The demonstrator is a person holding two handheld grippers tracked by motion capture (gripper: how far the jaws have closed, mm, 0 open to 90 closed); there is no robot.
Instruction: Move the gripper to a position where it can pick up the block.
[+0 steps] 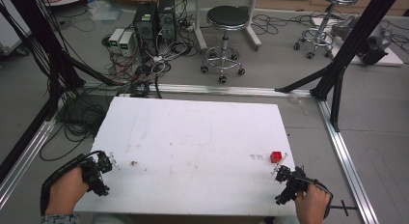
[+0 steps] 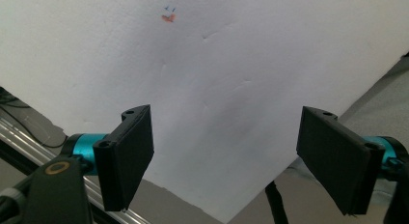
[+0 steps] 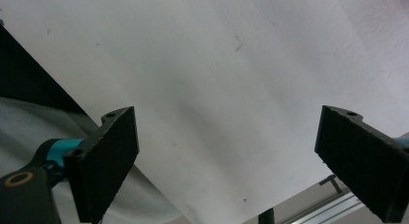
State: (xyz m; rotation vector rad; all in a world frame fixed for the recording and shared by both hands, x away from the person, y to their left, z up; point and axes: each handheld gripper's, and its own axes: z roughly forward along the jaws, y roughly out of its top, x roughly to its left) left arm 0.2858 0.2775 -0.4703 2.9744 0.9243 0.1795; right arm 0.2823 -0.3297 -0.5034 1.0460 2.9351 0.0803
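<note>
- right gripper (image 1: 281,173) sits at the near right corner of the white foam board (image 1: 193,137), jaws spread wide, nothing between them
- red cube (image 1: 276,157) lies just beyond its tips, slightly toward the board's middle, near but apart; cube-shaped, so no long axis to line up
- left gripper (image 1: 107,163) at the near left edge, jaws also spread and empty, well apart from the cube
- right hand is clearly nearer, likely the one to reach, a short push forward
</note>
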